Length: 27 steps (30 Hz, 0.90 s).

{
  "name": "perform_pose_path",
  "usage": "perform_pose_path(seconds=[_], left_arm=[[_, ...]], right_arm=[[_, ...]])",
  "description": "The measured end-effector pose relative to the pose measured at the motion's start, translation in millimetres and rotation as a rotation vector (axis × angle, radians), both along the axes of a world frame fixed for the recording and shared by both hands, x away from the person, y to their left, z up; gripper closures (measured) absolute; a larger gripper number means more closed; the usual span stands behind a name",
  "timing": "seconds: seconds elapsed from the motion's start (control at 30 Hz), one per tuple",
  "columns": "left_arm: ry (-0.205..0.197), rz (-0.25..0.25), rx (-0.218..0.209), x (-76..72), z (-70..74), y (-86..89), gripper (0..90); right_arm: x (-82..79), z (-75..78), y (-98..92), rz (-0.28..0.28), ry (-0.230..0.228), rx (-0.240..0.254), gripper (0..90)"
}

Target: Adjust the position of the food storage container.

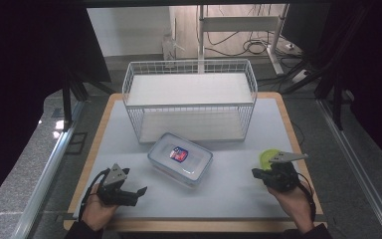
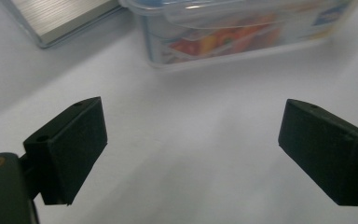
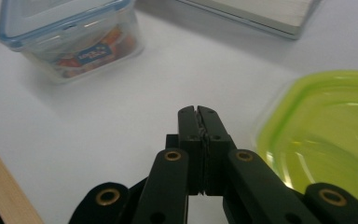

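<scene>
Right now the left gripper [image 1: 140, 191] stands wide open with nothing between its jaws, aimed at the clear lidded box [image 1: 180, 158] lying mid-table just in front of the wire basket [image 1: 189, 107]. The right gripper [image 1: 254, 173] is clamped shut on nothing beside the green container [image 1: 268, 158]. Closing off-centre on the box's slick wall could skid it into the basket.

1 clear box [image 1: 180, 159], 1 green lid [image 1: 267, 158], 1 wire rack [image 1: 189, 99], 2 claws

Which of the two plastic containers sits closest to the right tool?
The lime-green container, right beside the shut right tool. The clear blue-rimmed container with the label lies farther off at mid-table.
</scene>
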<state>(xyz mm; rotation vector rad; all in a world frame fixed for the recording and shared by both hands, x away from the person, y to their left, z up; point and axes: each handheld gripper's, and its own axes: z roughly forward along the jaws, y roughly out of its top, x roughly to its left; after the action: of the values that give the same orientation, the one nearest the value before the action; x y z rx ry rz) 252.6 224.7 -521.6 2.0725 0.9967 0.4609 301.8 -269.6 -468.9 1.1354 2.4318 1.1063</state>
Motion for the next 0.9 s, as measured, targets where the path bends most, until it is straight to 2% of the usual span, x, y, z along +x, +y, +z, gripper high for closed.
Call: perform_pose_path(seconds=[0.03, 0.1, 0.17, 0.2, 0.37, 0.43, 0.53, 0.67, 0.77, 0.83, 0.9], left_arm=[[0.009, 0.0, -0.008, 4.2, 1.6, 1.4, 8.5], [0.015, 0.008, -0.058, 12.7, 4.6, 6.9, 9.4], [0.025, 0.018, -0.103, 21.6, 6.2, 12.5, 13.1], [0.02, 0.021, -0.108, 25.8, 6.7, 15.0, 16.9], [0.023, 0.066, -0.132, 51.0, 7.7, 21.2, 47.5], [0.027, 0.084, -0.112, 61.6, 7.3, 19.1, 65.2], [0.035, 0.084, -0.088, 76.1, 5.3, 11.8, 80.9], [0.029, 0.082, -0.064, 93.7, 2.8, -1.4, 89.7], [0.031, 0.079, -0.072, 105.8, -0.1, -7.9, 90.0], [0.043, 0.062, -0.093, 111.0, -2.3, -11.3, 90.0], [0.047, 0.064, -0.08, 112.3, -4.0, -14.9, 90.0]], right_arm=[[-0.7, -0.1, 2.8, 0.006, 0.0, 0.0, 89.7], [-1.4, -0.8, 8.4, 0.027, 0.002, 0.01, 89.4], [-2.2, -1.6, 14.4, 0.037, -0.002, 0.008, 89.4], [-2.3, -1.8, 17.3, 0.045, 0.002, 0.008, 89.5], [-1.8, -4.9, 34.0, 0.072, -0.009, 0.022, 89.7], [-0.9, -6.5, 41.9, 0.083, -0.011, 0.023, 90.0], [0.9, -10.4, 54.0, 0.1, -0.009, 0.019, 90.0], [5.1, -15.9, 69.4, 0.118, 0.0, 0.025, 90.0], [9.1, -19.8, 79.7, 0.124, 0.009, 0.03, 90.0], [12.0, -22.4, 85.8, 0.126, 0.016, 0.031, 90.0], [14.5, -25.0, 90.8, 0.127, 0.027, 0.027, 90.0]])
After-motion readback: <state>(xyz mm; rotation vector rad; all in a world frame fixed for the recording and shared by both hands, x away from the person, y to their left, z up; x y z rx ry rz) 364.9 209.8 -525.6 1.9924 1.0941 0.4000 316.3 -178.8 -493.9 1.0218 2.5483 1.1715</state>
